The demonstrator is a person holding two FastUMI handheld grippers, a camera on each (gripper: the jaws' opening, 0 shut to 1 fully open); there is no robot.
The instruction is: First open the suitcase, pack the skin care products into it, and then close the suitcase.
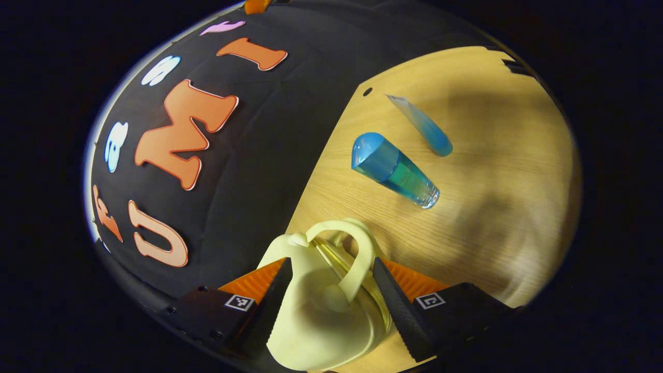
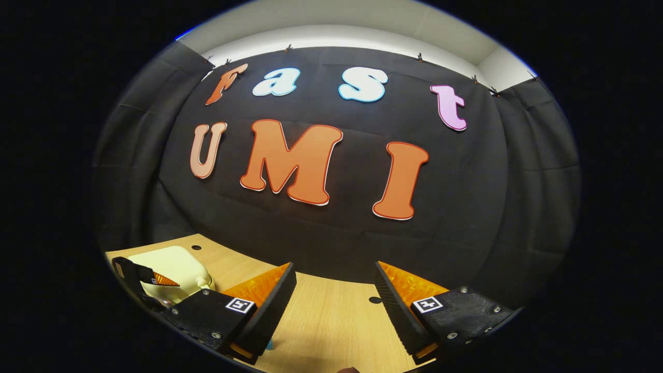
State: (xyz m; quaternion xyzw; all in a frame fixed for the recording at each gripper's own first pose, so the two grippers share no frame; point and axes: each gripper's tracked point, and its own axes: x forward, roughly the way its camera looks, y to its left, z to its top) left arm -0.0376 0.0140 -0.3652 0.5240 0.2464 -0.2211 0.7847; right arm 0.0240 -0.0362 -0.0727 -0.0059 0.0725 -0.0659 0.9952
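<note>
A small cream suitcase (image 1: 311, 316) with a looped handle (image 1: 357, 254) sits between the fingers of my left gripper (image 1: 331, 274). The jaws stand wide, one finger on each side of the case, and I cannot see them pressing on it. Beyond it on the wooden table (image 1: 492, 207) lie a blue skin care bottle (image 1: 396, 176) and a blue tube (image 1: 422, 127). In the right gripper view my right gripper (image 2: 335, 290) is open above the table with nothing between its fingers. The suitcase (image 2: 173, 264) and the left gripper (image 2: 142, 274) show at its far left.
The black cloth wall (image 2: 331, 233) rises close behind the table's back edge. The tabletop (image 2: 331, 321) has small round holes (image 2: 375, 300) near that edge. A sliver of something blue (image 2: 269, 343) peeks out beside the right gripper's left finger.
</note>
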